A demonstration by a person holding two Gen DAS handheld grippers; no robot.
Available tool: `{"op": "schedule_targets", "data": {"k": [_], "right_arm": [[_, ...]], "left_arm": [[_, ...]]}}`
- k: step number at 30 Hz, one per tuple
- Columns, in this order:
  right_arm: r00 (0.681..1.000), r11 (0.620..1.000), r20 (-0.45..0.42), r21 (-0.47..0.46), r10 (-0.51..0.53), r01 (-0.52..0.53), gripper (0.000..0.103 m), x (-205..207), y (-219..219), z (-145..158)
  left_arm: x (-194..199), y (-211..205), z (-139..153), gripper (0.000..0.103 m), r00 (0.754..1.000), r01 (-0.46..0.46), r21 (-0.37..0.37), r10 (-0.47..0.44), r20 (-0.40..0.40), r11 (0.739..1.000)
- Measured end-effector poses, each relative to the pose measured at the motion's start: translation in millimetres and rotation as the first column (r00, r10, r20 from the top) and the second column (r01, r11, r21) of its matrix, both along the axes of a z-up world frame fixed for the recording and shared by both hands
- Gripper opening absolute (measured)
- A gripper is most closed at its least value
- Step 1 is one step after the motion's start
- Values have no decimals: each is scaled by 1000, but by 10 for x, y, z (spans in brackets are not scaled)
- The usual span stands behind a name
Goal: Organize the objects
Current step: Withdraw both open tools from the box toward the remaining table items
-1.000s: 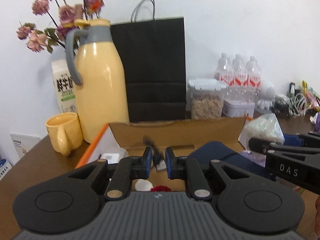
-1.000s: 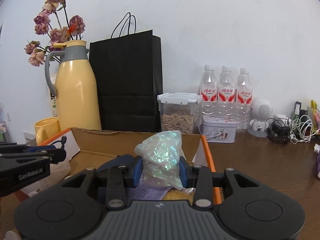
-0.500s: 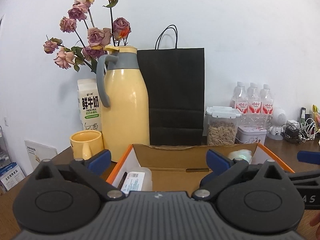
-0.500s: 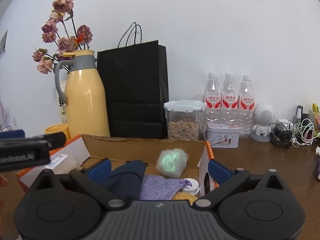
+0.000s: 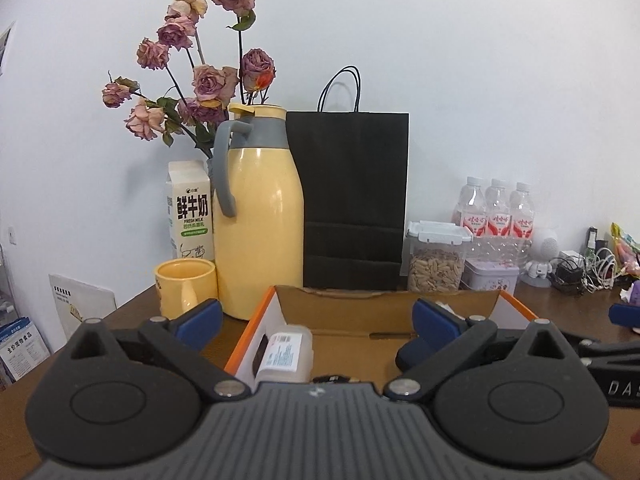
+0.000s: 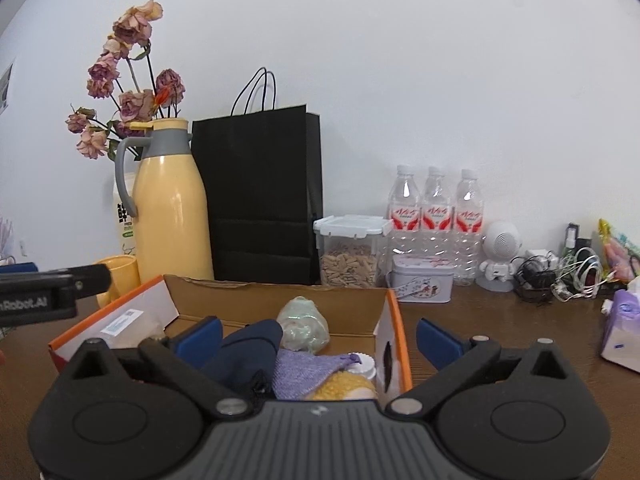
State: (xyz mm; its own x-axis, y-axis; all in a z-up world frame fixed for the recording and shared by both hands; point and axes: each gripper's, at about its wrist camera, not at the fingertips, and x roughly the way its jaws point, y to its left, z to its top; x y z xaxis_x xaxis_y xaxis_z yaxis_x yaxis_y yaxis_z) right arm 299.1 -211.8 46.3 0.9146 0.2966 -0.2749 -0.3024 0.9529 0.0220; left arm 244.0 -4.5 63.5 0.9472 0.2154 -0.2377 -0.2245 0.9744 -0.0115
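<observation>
Both tools empty at this mark. Left gripper [image 5: 316, 320] had its jaws spread as wide as they go, nothing between the blue pads; right gripper [image 6: 318, 336] the same, jaws fully apart, holding nothing. Each hung just short of the near edge of the cardboard box [image 6: 276, 298], pointing slightly down into it. Contents as I read them, near to far: on the right side, a yellow knit piece [image 6: 344, 386], a purple cloth [image 6: 308, 370] lying over it, a dark blue folded item [image 6: 250, 346], then a crinkled iridescent bag [image 6: 305, 322] against the far wall. On the left side, a white plastic bottle [image 5: 286, 352] lay on its side, long axis running near to far, just ahead of the left tool. The box's own long axis ran left to right across both views. My judgement: the sorted things sat inside already, and what remained loose lay to the right, a purple tissue pack [image 6: 622, 334] on the table [image 6: 500, 312], well apart from the box and nearer the right hand. Behind the box stood a yellow thermos [image 5: 260, 232], black paper bag [image 5: 352, 200] and water bottles [image 6: 436, 216], against the wall.
</observation>
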Motion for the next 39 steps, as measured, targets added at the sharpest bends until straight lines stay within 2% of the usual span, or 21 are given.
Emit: {"op": "schedule_targets", "data": {"k": [5,13,25,29,39], "right_arm": [[1000,1000,15,-14,-1,1,103,-194,-54,2],[999,998,-20,-48,48,-49,103,-444,-56,-93],[984,986,-125,-90,130,-142,103,-798,-37,-354],[973,982,-186,-102,140,-161,103,-755,18,-478],[926,989,-347,44,151,-144,103,-424,5,-611]], "left_arm": [[-216,34,-67,103,999,26,12,-25,-20,1000],[-454,105,-207,103,997,51,37,-48,-67,998],[-631,365,-594,103,972,48,5,-45,-231,999],[-631,418,-632,103,968,35,-25,-40,-247,999],[-596,433,-647,103,963,25,-41,-35,-268,999]]}}
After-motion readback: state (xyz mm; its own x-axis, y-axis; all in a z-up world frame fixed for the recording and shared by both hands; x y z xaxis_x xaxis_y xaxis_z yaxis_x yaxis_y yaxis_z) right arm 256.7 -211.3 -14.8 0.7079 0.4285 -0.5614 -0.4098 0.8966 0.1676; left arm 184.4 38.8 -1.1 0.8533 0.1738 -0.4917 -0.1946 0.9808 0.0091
